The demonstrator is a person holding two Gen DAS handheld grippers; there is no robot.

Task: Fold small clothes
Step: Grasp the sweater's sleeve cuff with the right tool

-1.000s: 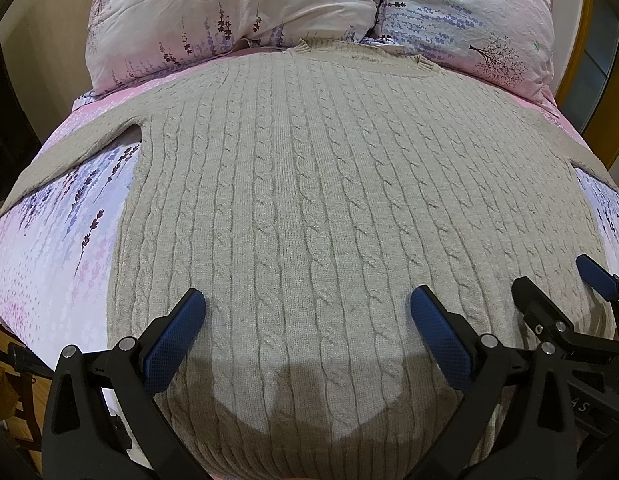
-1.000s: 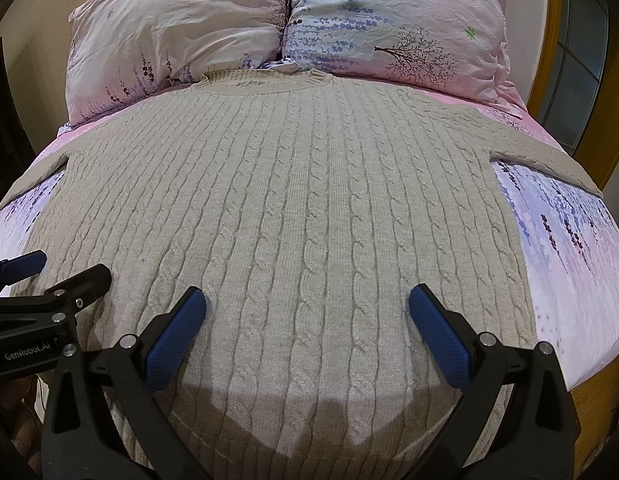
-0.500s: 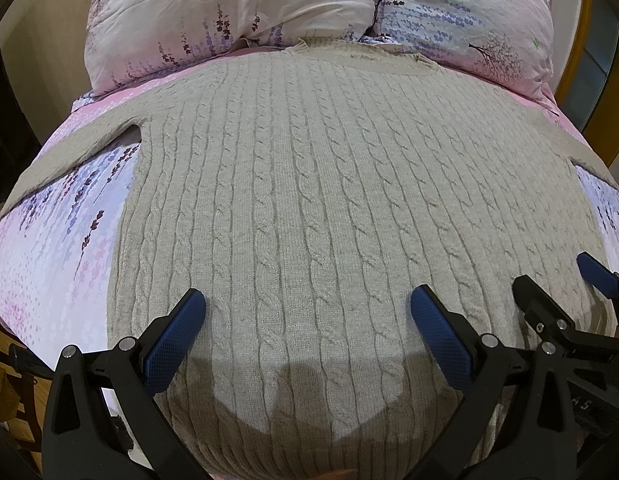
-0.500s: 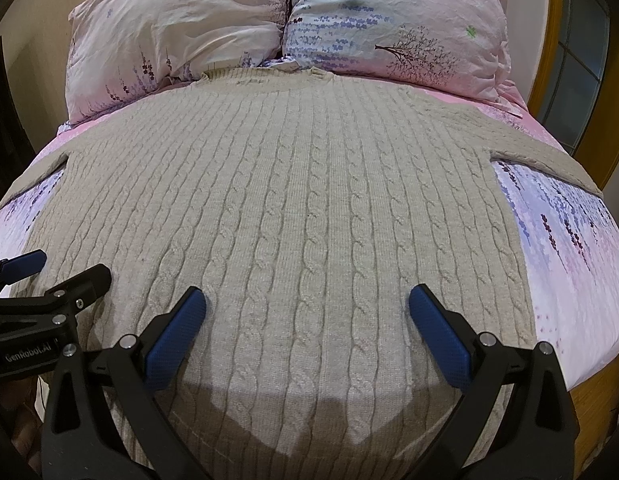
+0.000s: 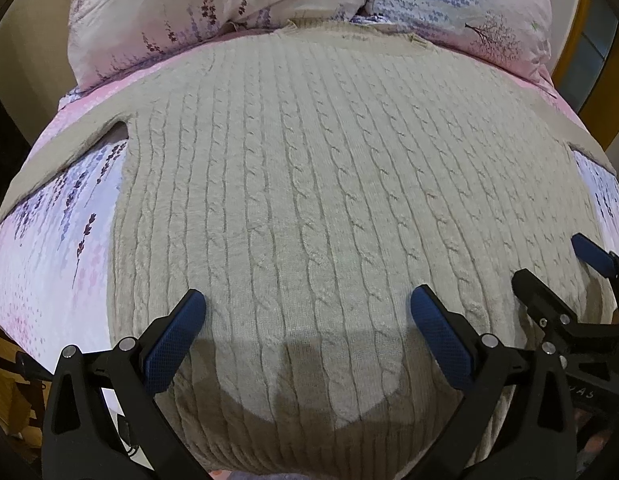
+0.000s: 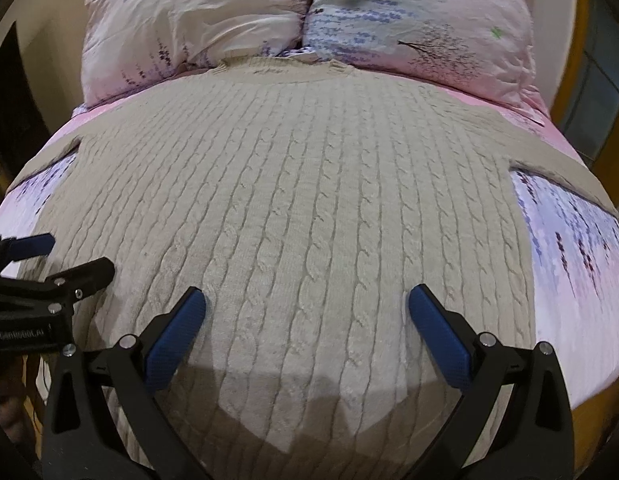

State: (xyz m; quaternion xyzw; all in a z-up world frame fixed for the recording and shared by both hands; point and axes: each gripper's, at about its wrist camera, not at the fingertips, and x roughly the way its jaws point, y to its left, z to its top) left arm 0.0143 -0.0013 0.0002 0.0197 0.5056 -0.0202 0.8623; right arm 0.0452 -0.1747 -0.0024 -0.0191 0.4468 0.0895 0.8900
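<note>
A beige cable-knit sweater (image 5: 317,184) lies flat on the bed, collar toward the pillows, sleeves spread to both sides; it also shows in the right wrist view (image 6: 301,208). My left gripper (image 5: 307,314) is open and empty, hovering above the sweater's lower left part near the hem. My right gripper (image 6: 305,312) is open and empty above the lower right part. Each gripper shows at the edge of the other's view: the right one (image 5: 557,272) and the left one (image 6: 65,258).
A pink and lavender floral bedsheet (image 5: 49,240) covers the bed. Two floral pillows (image 6: 197,20) (image 6: 421,20) stand at the head. A wooden bed frame (image 6: 597,420) shows at the right edge. A window or door (image 5: 597,52) is at the far right.
Both grippers have moved slightly forward over the sweater; jaws stay open. The sweater has not moved.
</note>
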